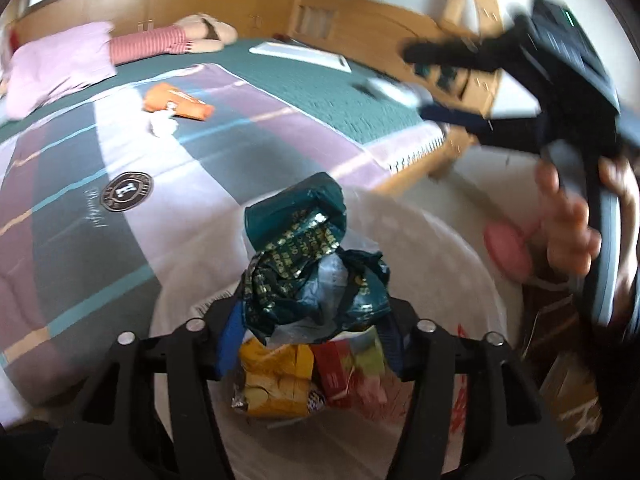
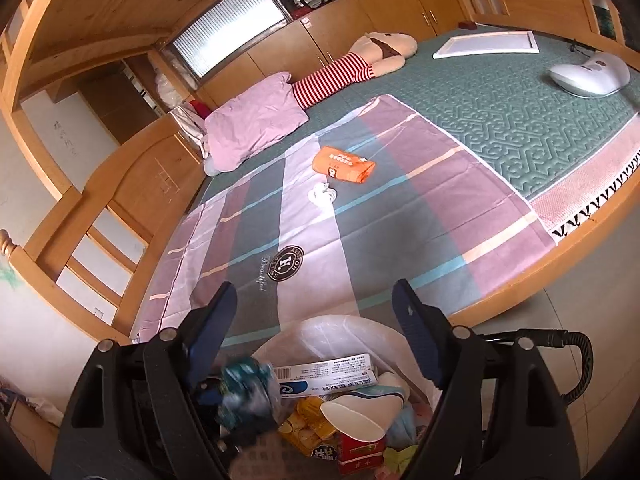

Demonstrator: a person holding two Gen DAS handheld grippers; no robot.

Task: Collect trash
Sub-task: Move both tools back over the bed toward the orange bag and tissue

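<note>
My left gripper (image 1: 310,308) is shut on a crumpled dark green wrapper (image 1: 308,264) and holds it over the white trash bag (image 1: 440,248), which holds a yellow packet (image 1: 276,384) and a red box (image 1: 334,368). In the right wrist view the wrapper (image 2: 244,392) shows blurred above the bag (image 2: 320,328). My right gripper (image 2: 312,320) is open and empty above the bag's rim; it also shows in the left wrist view (image 1: 432,84). An orange packet (image 2: 344,164) and a white crumpled tissue (image 2: 322,194) lie on the bed sheet (image 2: 400,216).
A pink pillow (image 2: 252,120), a striped plush toy (image 2: 360,64), a white board (image 2: 488,44) and a white device (image 2: 588,74) lie on the green bed mat. Wooden bed frame (image 2: 132,184) and cabinets surround the bed. A paper cup (image 2: 360,412) lies in the bag.
</note>
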